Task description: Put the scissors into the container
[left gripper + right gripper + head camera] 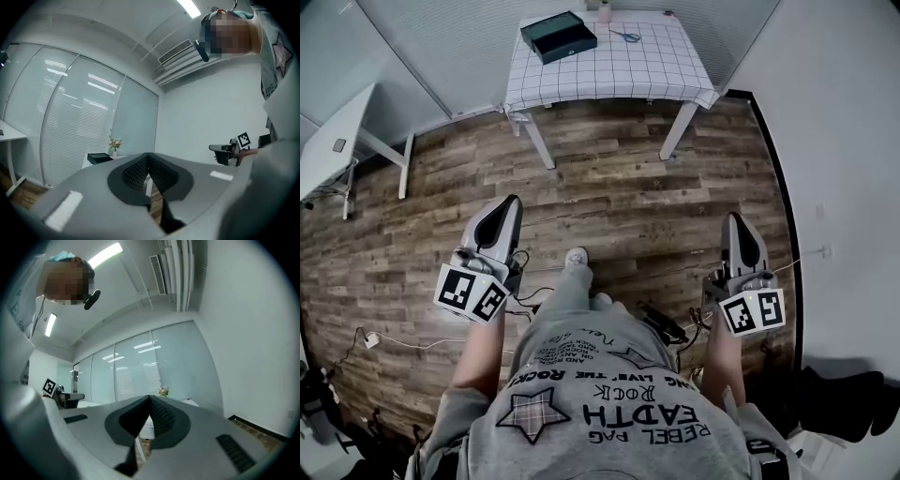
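Blue-handled scissors lie on the checked tablecloth of a white table far ahead, just right of a dark open container. In the left gripper view the container shows small and distant beside a flower vase. My left gripper and right gripper hang low at my sides over the wood floor, well short of the table. Both have their jaws closed tip to tip with nothing between them.
A small pink vase stands at the table's back edge. A second white table sits at the left. Cables trail on the floor by my feet. A white wall runs along the right; glass partitions stand behind the table.
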Motion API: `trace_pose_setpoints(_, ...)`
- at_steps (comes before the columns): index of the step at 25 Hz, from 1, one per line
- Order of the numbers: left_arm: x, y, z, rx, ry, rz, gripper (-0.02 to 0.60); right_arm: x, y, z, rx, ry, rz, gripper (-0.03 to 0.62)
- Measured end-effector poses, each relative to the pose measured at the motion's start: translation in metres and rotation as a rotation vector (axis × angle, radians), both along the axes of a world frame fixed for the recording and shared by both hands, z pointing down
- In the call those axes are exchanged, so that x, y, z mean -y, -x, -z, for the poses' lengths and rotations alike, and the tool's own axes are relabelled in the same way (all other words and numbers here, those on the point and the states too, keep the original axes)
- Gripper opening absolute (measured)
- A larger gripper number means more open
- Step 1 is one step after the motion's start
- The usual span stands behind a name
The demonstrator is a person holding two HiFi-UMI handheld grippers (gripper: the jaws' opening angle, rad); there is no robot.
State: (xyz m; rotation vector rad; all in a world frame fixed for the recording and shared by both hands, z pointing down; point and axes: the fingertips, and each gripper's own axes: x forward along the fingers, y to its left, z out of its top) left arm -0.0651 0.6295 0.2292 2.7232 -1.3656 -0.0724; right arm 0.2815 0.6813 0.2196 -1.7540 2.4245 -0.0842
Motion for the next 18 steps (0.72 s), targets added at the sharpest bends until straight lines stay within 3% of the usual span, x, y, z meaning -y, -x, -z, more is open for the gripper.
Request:
trace_pose_setpoints(3, 0.011, 0.003, -0.001, -0.006, -0.003, 0.002, 0.009, 0.009, 0.000, 0.002, 0.038, -0.012, 0.004, 0.015)
trace_pose_setpoints(9, 0.054, 0.006, -0.005, -0.036, -0.004, -0.008, 0.009, 0.042, 0.006, 0.007, 0.016, -0.013, 0.000, 0.015)
trace_pose_setpoints(18, 0.158, 0.020, 0.003, -0.061, -0.026, -0.025, 0.009, 0.142, 0.026, 0.014, 0.004, -0.008, 0.005, 0.015)
